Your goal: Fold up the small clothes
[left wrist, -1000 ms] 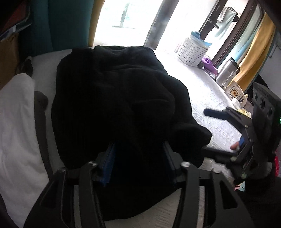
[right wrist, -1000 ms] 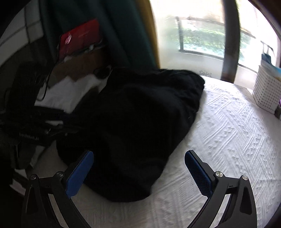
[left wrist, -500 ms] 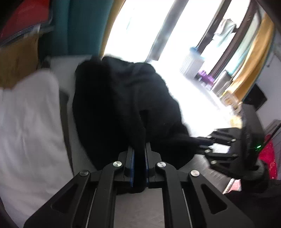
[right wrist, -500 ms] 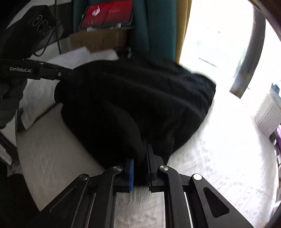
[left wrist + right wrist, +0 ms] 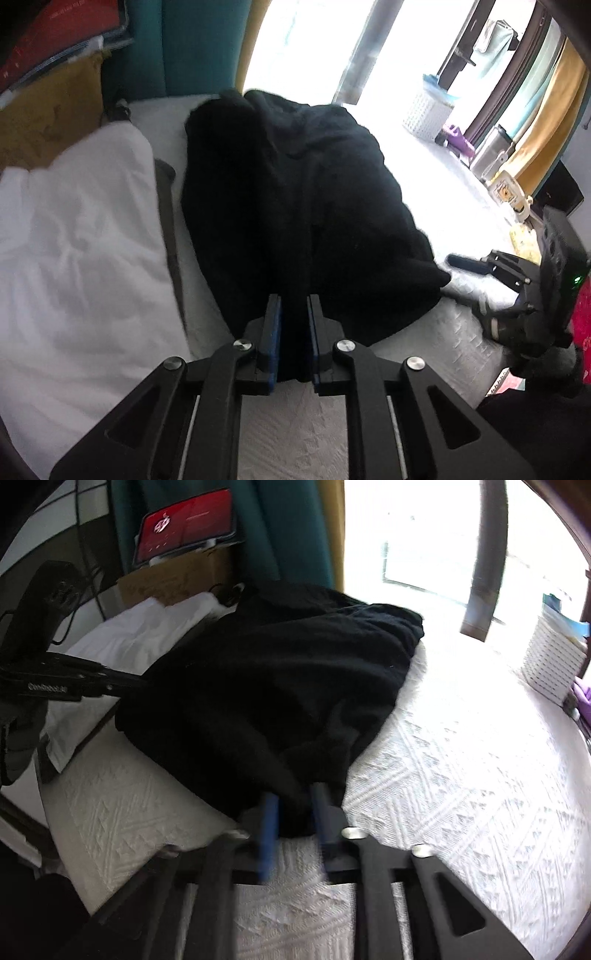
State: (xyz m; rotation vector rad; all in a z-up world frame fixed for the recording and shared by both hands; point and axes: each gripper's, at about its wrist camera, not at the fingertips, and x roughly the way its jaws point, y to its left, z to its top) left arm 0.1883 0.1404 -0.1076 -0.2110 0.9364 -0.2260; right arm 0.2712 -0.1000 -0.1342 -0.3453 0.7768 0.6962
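Black garment (image 5: 295, 184) hem dragged nearer the bed (image 5: 461, 221) edge; left gripper (image 5: 294, 310) pinches it, jaws just eased; right gripper (image 5: 293, 794) just opening around cloth; folding barely begun.

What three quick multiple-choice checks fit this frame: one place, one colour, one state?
1. The dark garment lies on: A the floor; B the bedspread; C a chair.
2. The slatted basket is: A white; B red; C green.
3. The garment is: A folded flat; B hanging; C bunched in a heap.
Key: B, textured bedspread shows beneath its edges; A, its walls read white by the window; C, it sits lumpy and creased.
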